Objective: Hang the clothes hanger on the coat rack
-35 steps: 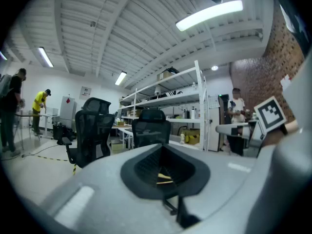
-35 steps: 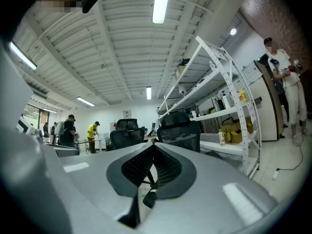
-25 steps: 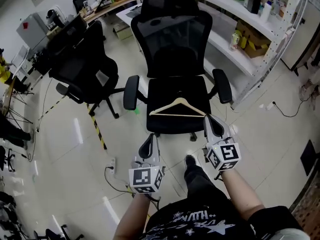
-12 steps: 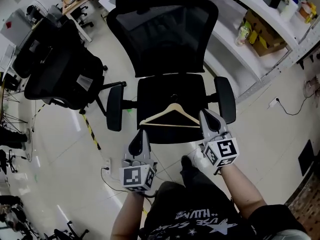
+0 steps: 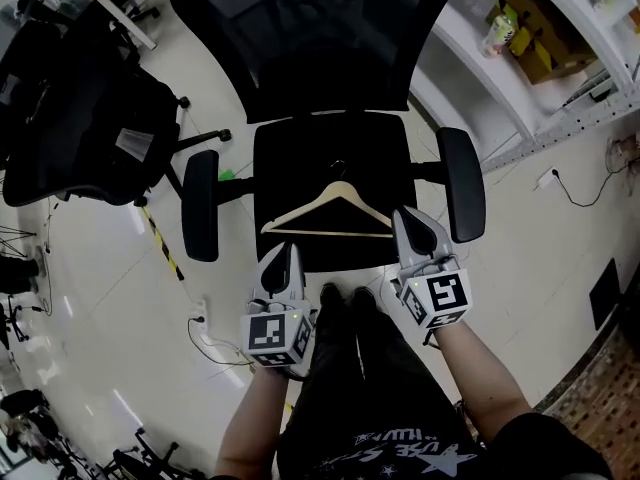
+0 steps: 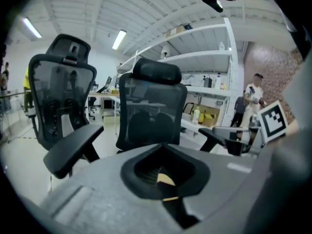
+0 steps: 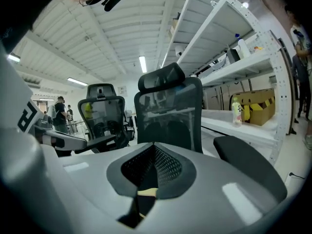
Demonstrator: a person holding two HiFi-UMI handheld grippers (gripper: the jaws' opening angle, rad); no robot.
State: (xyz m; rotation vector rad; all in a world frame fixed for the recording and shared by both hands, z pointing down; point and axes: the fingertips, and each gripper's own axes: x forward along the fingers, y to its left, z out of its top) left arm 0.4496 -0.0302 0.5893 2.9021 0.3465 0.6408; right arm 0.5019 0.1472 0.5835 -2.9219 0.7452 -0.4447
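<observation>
A light wooden clothes hanger lies flat on the seat of a black office chair, hook toward the backrest. My left gripper is shut and empty, at the seat's front edge just short of the hanger's left end. My right gripper is shut and empty, beside the hanger's right end. In the left gripper view the closed left gripper shows a sliver of the hanger through its window. The right gripper view shows the same for the right gripper and hanger. No coat rack is in view.
The chair's armrests flank the seat. A second black chair stands at the left, white shelving at the right. Yellow-black tape and a cable lie on the floor. The person's feet are at the seat's front.
Both grippers have come forward and down toward the chair seat, reaching the hanger's two ends. The chair fills more of the head view. Both stayed shut.
</observation>
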